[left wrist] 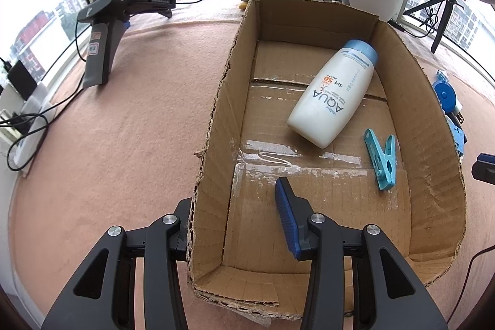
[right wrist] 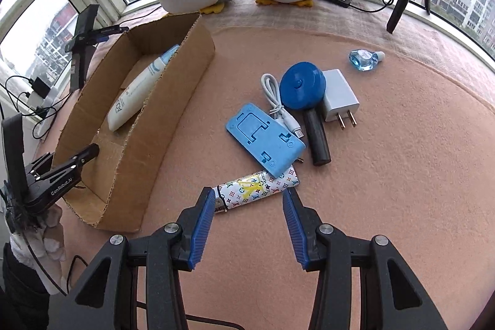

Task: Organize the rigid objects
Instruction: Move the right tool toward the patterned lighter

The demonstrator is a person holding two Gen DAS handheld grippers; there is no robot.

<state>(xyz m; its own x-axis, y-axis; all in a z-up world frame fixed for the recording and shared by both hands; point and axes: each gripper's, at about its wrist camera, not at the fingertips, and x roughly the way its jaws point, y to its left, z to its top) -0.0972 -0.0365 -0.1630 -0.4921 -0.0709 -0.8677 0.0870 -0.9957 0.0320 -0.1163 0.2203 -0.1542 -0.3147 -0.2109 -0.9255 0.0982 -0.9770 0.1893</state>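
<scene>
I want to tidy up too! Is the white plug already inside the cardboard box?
No, the white plug lies on the pink cloth outside the cardboard box, beside the blue round gadget.

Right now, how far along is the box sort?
Done: sunscreen bottle and teal clothespin lie in the cardboard box. In hand: nothing; right gripper is open beside the patterned lighter. Left: lighter, blue stand, handheld fan, charger, cable, small bottle.

Clothespin (left wrist: 382,161) — teal; lighter (right wrist: 258,190) — monogrammed.
</scene>
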